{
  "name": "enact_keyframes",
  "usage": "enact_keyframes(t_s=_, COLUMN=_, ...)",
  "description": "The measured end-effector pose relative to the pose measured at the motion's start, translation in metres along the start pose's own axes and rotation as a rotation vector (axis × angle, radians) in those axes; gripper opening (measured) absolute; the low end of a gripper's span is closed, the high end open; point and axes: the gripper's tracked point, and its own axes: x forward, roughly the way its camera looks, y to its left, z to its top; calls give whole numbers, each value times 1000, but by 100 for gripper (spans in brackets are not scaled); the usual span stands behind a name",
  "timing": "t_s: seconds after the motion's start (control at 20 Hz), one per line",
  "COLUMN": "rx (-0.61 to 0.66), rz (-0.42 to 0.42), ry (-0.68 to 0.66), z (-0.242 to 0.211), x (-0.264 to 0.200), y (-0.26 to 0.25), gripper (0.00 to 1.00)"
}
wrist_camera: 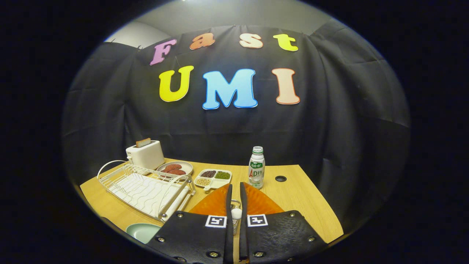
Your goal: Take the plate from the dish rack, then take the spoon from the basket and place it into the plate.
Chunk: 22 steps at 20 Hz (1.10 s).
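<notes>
Jaws nearly closed with nothing pinched, the gripper [234, 189] hangs at lower centre over an orange plate [263, 203], the white dish rack [146, 187] at lower left, a drink bottle [257, 168] just right of centre.

You get a dim booth with one soft light from overhead, brightest on the pale ceiling strip at twelve o'clock. The tabletop [293, 198] glows warm and evenly lit, with faint shadows beside the bottle [257, 167] and under the dish rack [144, 189]. The bottle's label catches a mild sheen. The fisheye bends your straight lines: the tabletop edges curve hard toward four and eight o'clock, and the wall cloth bulges. The closed tongs [235, 194] at six o'clock sit close and slightly soft; the far things read sharp enough.
</notes>
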Motion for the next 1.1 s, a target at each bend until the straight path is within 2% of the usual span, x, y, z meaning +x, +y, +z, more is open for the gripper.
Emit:
enact_keyframes(t_s=0.3, rx=-44, rz=-13, ry=-2, z=41, x=-35, y=14, gripper=6)
enact_keyframes(t_s=0.5, rx=-5, rz=-24, ry=7, z=56, x=-59, y=26, gripper=6)
enact_keyframes(t_s=0.8, rx=-20, rz=-54, ry=21, z=56, x=-76, y=36, gripper=6)
enact_keyframes(t_s=1.1, rx=-23, rz=-22, ry=87, z=35, x=-80, y=71, gripper=6)
